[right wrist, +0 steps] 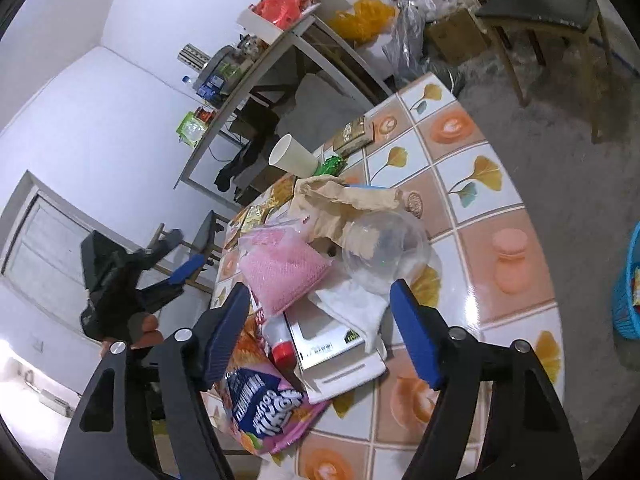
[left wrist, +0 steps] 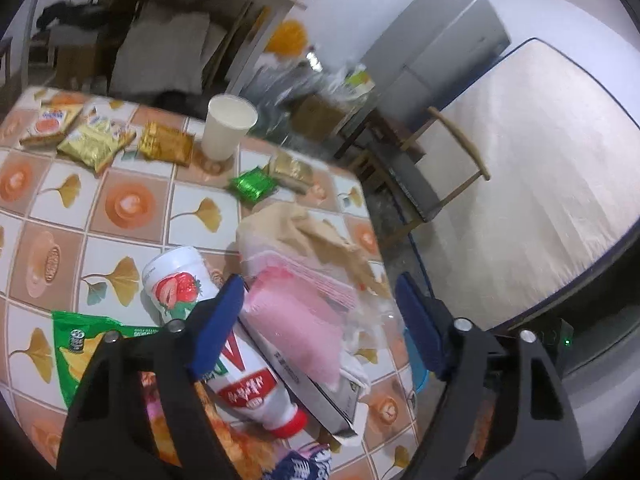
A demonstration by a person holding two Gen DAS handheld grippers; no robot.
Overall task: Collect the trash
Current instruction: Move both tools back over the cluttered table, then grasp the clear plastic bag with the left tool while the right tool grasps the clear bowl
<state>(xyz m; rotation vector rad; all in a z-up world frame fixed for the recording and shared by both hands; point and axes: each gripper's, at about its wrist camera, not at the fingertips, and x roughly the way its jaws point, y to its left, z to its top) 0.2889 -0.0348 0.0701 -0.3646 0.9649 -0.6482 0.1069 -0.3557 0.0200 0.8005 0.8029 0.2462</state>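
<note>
Trash pile: a pink mesh bag (right wrist: 280, 276), a clear plastic lid (right wrist: 384, 252), a crumpled brown paper bag (right wrist: 340, 196), a white box (right wrist: 340, 354), a strawberry drink bottle (left wrist: 180, 284) and a pink snack bag (right wrist: 268, 408) lie heaped in the middle of both frames, on the counter (right wrist: 500, 248).
Scattered trash: a paper cup (left wrist: 228, 128), a green wrapper (left wrist: 252, 184) and gold packets (left wrist: 96, 144) sit in the upper left of the left wrist view, well apart from the heap; a green chip bag (left wrist: 80, 344) lies at lower left.
Left gripper (left wrist: 320, 328): jaws wide apart over the pink mesh bag, pads pressing nothing.
Right gripper (right wrist: 320, 328): jaws apart above the white box, holding nothing.
Bin: a blue basket (right wrist: 628, 300) at the right edge of the right wrist view, on the floor; its contents cannot be made out.
Progress: judged early; nearly everything still lies on the counter, nothing is in hand.
Left to do: grasp each piece and carry it to the basket, probably starting with the heap.
</note>
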